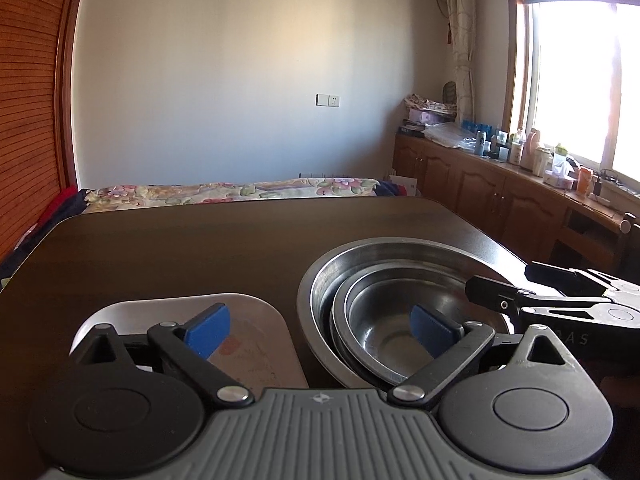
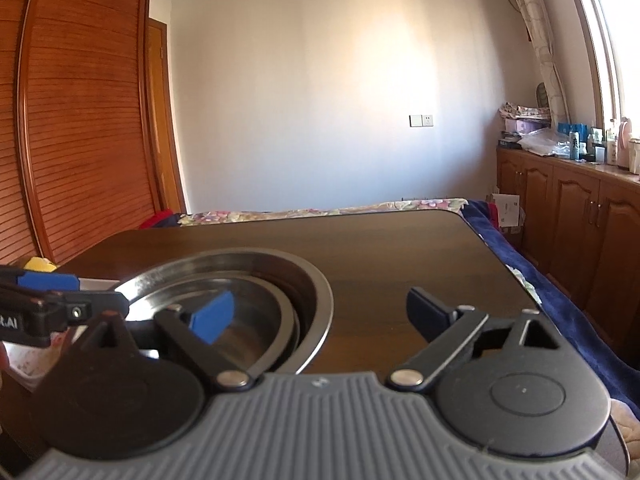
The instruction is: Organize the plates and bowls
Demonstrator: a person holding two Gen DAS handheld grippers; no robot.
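Both claws stood open and empty: left claw (image 1: 320, 330) over the near edge of the dark table (image 1: 240, 240), right claw (image 2: 320, 316) just beside it, each holding nothing. Item 1: nest of steel bowls (image 1: 400, 304), 3 rims countable in the left view, the smaller ones sitting off-centre toward the near side inside the largest; located on the table's near right portion, under the left claw's right finger and the right claw's left finger (image 2: 214, 314). Item 2: pale tray-like plate (image 1: 256, 344) with rounded corners, lying flat just left of the bowls, apart from them. Handling judgement: bowls likely light, stiff and slick, apt to clatter and slide against each other; best taken at the rim wall, 1 finger inside and 1 outside. The plate looked shallow, so its raised lip would be the only purchase. Obscured: the near parts of bowls and plate were cut off by the claw bodies; whether more than 3 bowls were nested could not be told; the plate's faint markings were unreadable, and its material was uncertain.
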